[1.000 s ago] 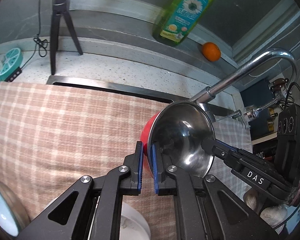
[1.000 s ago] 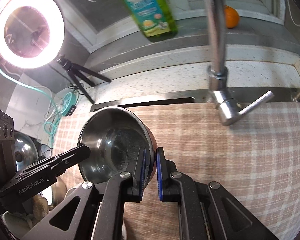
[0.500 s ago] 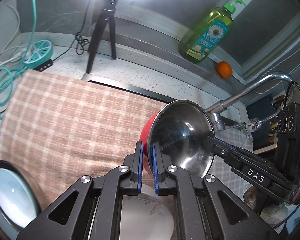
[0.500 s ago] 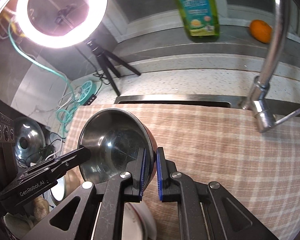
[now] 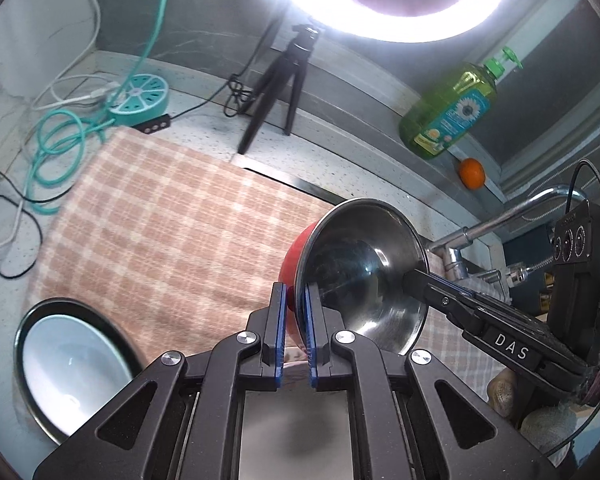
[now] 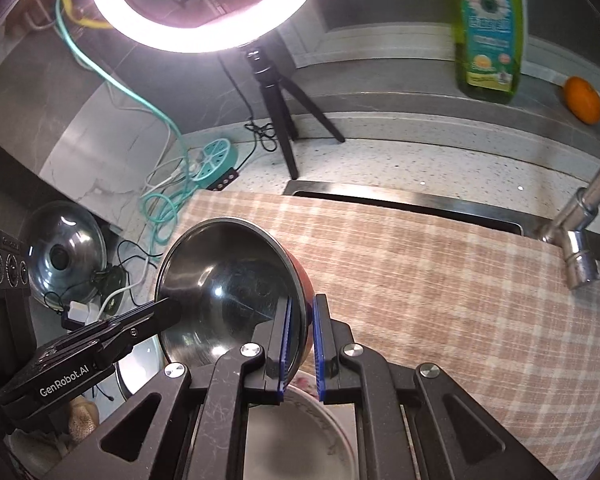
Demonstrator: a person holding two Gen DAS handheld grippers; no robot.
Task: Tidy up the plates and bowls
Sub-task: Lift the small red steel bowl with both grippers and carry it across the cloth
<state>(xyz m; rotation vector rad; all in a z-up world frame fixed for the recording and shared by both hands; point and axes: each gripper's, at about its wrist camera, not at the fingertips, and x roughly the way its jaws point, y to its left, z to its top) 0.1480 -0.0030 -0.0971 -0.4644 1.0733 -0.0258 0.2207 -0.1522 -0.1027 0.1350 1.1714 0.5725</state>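
A bowl (image 5: 364,276), steel inside and red outside, hangs tilted above the checked cloth (image 5: 172,232). My left gripper (image 5: 296,312) is shut on its near rim. My right gripper (image 6: 302,336) is shut on the opposite rim of the same bowl (image 6: 228,292). Each view shows the other gripper's finger reaching over the far rim. A white patterned dish (image 6: 312,432) lies below the right gripper, partly hidden by it. A pale blue bowl (image 5: 60,364) with a dark rim sits at the lower left in the left wrist view.
A ring light on a small tripod (image 5: 284,92) stands at the back, beside a teal cable reel (image 5: 140,100) with loose cords. A green soap bottle (image 5: 452,116) and an orange (image 5: 472,174) sit on the ledge. The tap (image 6: 580,236) is at right, a glass pot lid (image 6: 66,256) at left.
Both grippers have carried the bowl leftwards across the cloth and a little higher. The tap has slid away to the right; the ring light, tripod and cable reel have come closer.
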